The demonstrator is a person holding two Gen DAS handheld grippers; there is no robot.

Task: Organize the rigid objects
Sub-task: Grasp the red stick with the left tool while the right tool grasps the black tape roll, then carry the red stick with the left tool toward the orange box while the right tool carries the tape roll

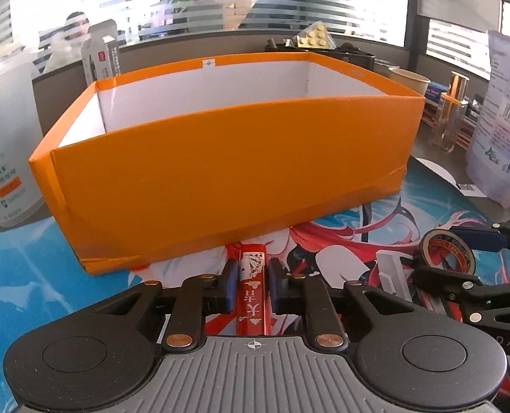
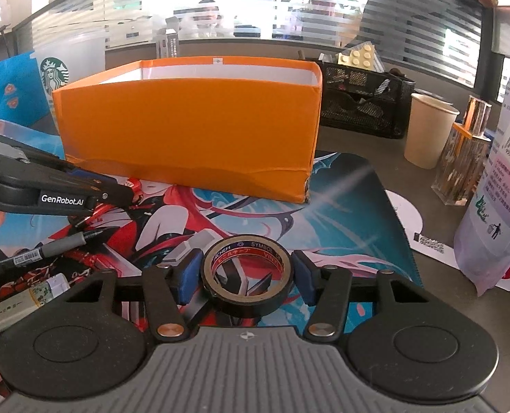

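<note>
The dark grey worktop [image 2: 385,151] carries a colourful printed anime desk mat [image 2: 341,213], and on the mat stands the large open orange cardboard box with a white inside [image 1: 227,172], filling the 12 o'clock half of the left wrist view. At 9 o'clock of the box stands a translucent plastic Starbucks cup [image 1: 0,144]. At 3 o'clock of it sit a black mesh desk organiser [image 2: 361,103], a beige paper cup [image 2: 427,127], a clear glass perfume bottle with an orange cross band [image 2: 461,158] and a pale printed plastic pouch [image 2: 499,179].

The left gripper [image 1: 252,284] has its blue-padded fingers [image 1: 229,285] close on both sides of a narrow red playing-card box printed with cards [image 1: 253,292], which lies on the mat just in front of the orange box; the small gaps make it unclear whether the pads actually press it.

The right gripper [image 2: 246,277] sits at 3 o'clock of the left one, its fingers spread wide around a black roll of vinyl tape [image 2: 246,275] lying flat on the mat; a slight gap shows on each side, so it is not gripped.

At 9 o'clock in the right wrist view lie a black marker pen [image 2: 62,244] and a small grey rectangular box [image 2: 17,309].
</note>
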